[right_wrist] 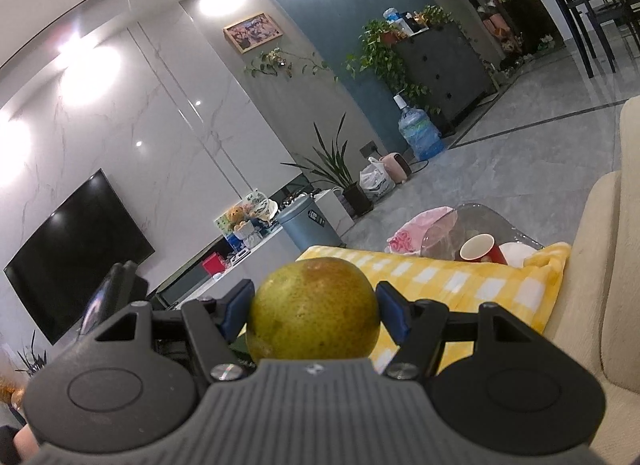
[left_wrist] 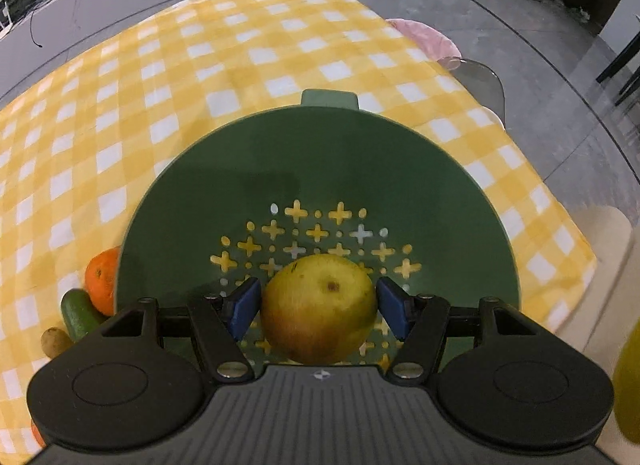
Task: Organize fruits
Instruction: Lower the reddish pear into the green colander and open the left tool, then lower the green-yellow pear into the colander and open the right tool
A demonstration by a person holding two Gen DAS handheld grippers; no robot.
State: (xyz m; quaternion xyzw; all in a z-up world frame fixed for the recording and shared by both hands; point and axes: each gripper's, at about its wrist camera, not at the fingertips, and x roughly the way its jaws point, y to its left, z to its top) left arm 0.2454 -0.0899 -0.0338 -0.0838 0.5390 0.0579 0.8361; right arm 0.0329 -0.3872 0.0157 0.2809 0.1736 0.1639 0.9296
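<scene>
In the left wrist view my left gripper (left_wrist: pixel 318 307) is shut on a yellow-green round fruit with a reddish blush (left_wrist: pixel 320 305). Its blue pads (left_wrist: pixel 244 307) press on both sides of the fruit. It hangs over the perforated bottom of a green colander (left_wrist: pixel 328 137) on the yellow checked tablecloth (left_wrist: pixel 240 45). I cannot tell whether the fruit touches the colander. In the right wrist view my right gripper (right_wrist: pixel 314 311) is shut on a second green-yellow fruit (right_wrist: pixel 314 309). That fruit is held in the air, nearly level, near the table's edge (right_wrist: pixel 440 277).
Left of the colander lie an orange (left_wrist: pixel 102 279), a green fruit (left_wrist: pixel 80 313) and a small yellowish one (left_wrist: pixel 56 341). Beyond the cloth's far end are a red cup (right_wrist: pixel 478 249) and a pink bag (right_wrist: pixel 424 225). A beige sofa (right_wrist: pixel 600 265) borders the right side.
</scene>
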